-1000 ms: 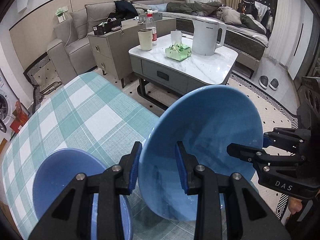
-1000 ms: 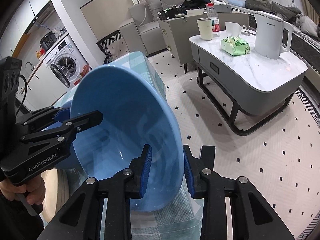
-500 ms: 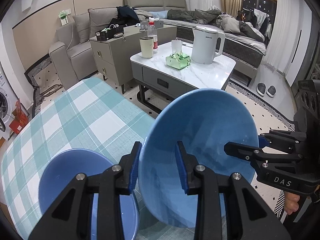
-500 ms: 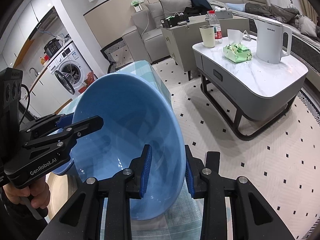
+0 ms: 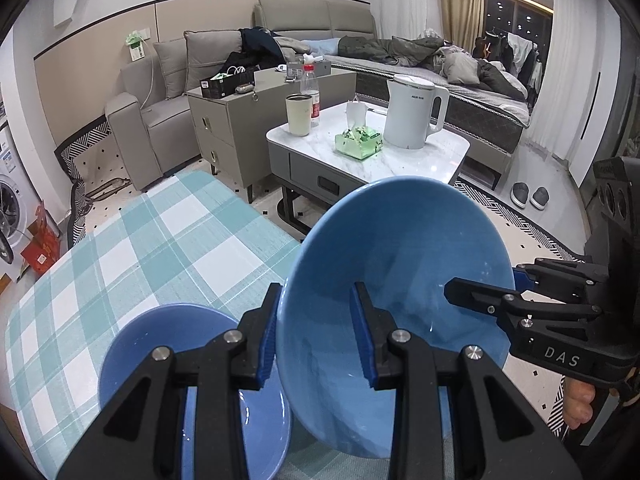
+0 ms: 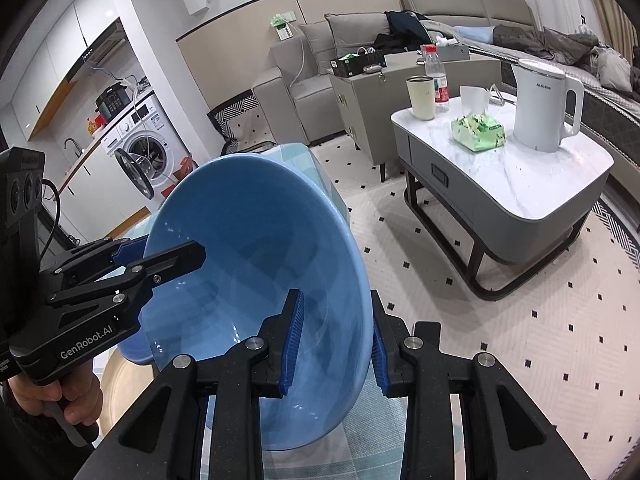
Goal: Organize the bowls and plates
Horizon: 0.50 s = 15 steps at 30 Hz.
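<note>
I have both claws clamped on the big blue bowl's (image 5: 400,264) rim, left claw (image 5: 318,334) and right claw (image 6: 334,338) on opposite sides, tilted above the second blue bowl (image 5: 160,344) on the checked worktop (image 5: 132,240) (nesting not yet done).

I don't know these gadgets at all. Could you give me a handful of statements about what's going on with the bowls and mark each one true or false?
1. Both grippers clamp the rim of the same large light-blue ceramic bowl. True: the left gripper and the right gripper pinch opposite sides.
2. The held bowl lies flat on the table. False: it is tilted and lifted off the green-and-white checked tablecloth.
3. A second, darker blue bowl sits on the cloth. True.
4. The white electric kettle stands on the checked cloth. False: it stands on the marble-topped coffee table.
</note>
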### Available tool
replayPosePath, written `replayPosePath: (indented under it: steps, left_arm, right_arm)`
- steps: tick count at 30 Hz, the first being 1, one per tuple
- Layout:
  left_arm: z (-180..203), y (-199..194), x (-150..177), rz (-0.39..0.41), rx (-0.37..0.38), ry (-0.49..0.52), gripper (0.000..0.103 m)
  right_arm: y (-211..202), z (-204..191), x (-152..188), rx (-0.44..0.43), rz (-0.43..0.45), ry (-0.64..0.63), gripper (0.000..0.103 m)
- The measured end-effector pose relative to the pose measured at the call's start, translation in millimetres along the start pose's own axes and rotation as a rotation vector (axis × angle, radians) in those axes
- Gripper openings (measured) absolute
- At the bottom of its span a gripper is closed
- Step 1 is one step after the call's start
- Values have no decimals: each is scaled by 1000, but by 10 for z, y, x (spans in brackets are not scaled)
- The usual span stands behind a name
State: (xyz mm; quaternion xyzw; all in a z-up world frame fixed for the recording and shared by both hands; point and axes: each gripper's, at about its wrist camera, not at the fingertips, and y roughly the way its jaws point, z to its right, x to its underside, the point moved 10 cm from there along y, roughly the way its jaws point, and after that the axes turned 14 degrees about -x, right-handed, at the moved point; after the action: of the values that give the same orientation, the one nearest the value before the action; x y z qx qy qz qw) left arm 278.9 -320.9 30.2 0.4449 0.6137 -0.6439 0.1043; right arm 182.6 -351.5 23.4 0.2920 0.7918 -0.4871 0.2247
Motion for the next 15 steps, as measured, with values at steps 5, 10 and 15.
replayPosePath:
  steps: [5, 10, 15]
  left_arm:
    - [-5, -49, 0, 6, 12, -4, 32]
    - [96, 104, 117, -37, 25, 6, 32]
    - [214, 267, 257, -85, 33, 13, 32]
  right_arm:
    - [35, -13, -12, -14, -16, 1, 31]
    - [103, 105, 93, -26, -61, 46, 31]
    - [178, 233, 236, -11, -108, 81, 31]
